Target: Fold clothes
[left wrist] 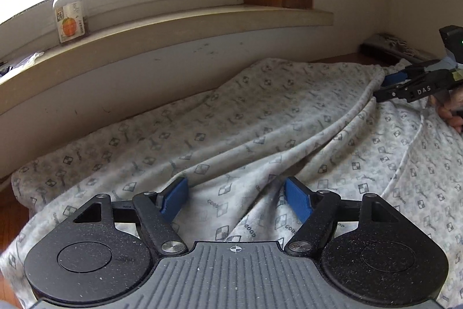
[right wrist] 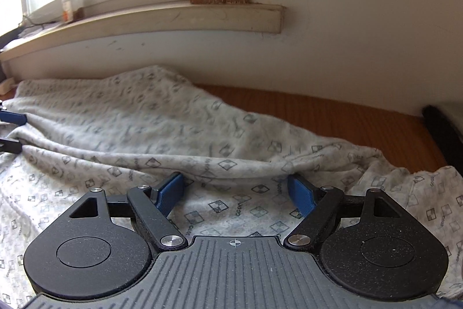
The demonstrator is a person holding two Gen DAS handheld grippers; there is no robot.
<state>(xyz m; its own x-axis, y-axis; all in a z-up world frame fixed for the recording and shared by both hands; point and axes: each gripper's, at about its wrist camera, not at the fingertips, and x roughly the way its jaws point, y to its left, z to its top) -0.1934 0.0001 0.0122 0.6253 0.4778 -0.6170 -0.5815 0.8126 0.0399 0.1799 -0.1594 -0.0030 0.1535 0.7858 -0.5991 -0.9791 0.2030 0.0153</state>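
A light grey garment [left wrist: 231, 123] printed with small checkered squares lies rumpled on a wooden surface below a window sill. Long folds run across it. In the left wrist view my left gripper [left wrist: 235, 200] hovers low over the cloth with its blue pads [left wrist: 173, 199] wide apart and only flat cloth beneath them. My right gripper [left wrist: 383, 87] shows at the right edge, at a raised fold, with a hand [left wrist: 451, 112] behind it. In the right wrist view the right gripper [right wrist: 235, 193] stands open just short of a ridge in the garment [right wrist: 162, 118]. The left gripper [right wrist: 16, 133] is at the left edge, a fold lying between its fingers.
A clear jar [left wrist: 69, 10] with an orange label stands on the window sill [left wrist: 202, 28]. The wall is close behind the cloth. Bare wooden surface [right wrist: 332, 118] shows at the right, ending at a dark object [right wrist: 442, 129] by the edge.
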